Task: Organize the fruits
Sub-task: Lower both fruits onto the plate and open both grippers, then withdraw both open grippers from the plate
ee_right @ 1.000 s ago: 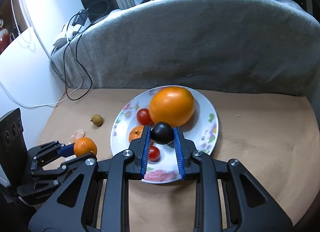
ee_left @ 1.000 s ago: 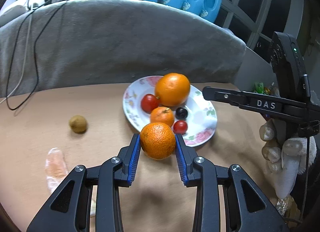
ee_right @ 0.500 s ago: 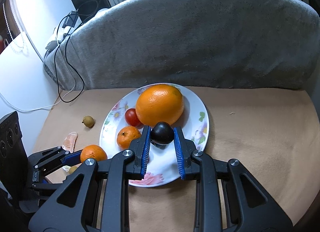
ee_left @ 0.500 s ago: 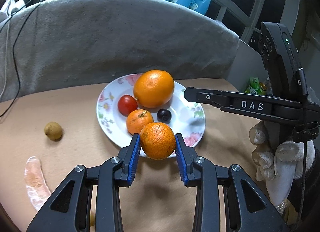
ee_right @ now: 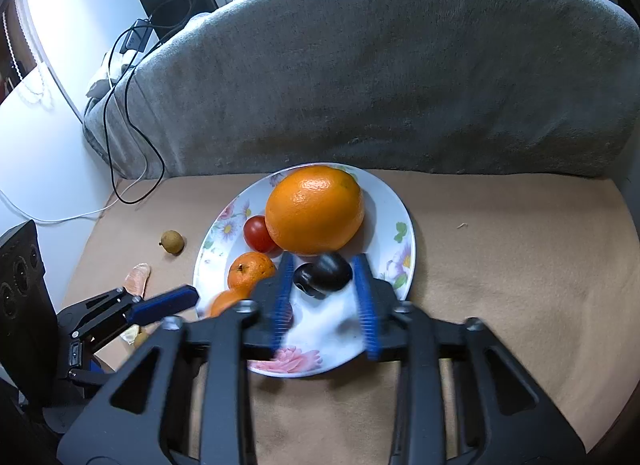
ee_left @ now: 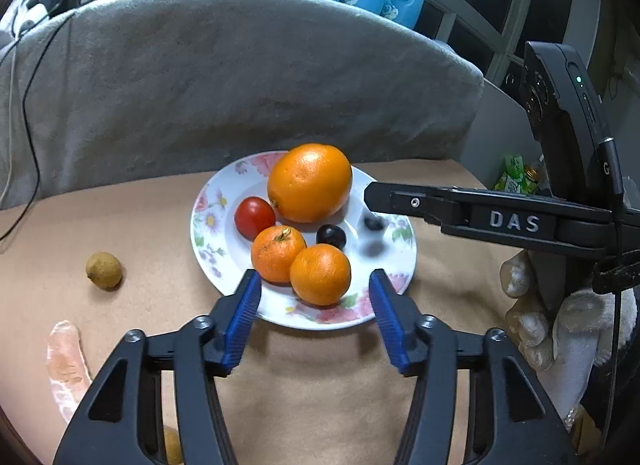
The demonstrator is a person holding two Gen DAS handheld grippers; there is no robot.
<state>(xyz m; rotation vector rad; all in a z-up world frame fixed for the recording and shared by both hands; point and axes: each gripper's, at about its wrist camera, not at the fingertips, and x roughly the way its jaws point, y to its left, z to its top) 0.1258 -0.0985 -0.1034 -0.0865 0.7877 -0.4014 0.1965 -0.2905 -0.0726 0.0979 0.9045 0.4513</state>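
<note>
Both grippers' jaws have just been opening to drop fruit on the plate [ee_left: 208,233]: the left gripper [ee_left: 314,307] stands wide of its mandarin [ee_left: 320,273], the right gripper [ee_right: 324,297] clear of a dark plum [ee_right: 324,275].

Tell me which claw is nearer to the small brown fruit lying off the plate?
Left. The left claw is beside the small brown fruit; the right claw is over the plate's far side.

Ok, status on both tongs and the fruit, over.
Both tongs just opened: left tongs, right tongs. Mandarin and dark plum released onto plate. Small brown fruit still off-plate. Nothing blocking.
</note>
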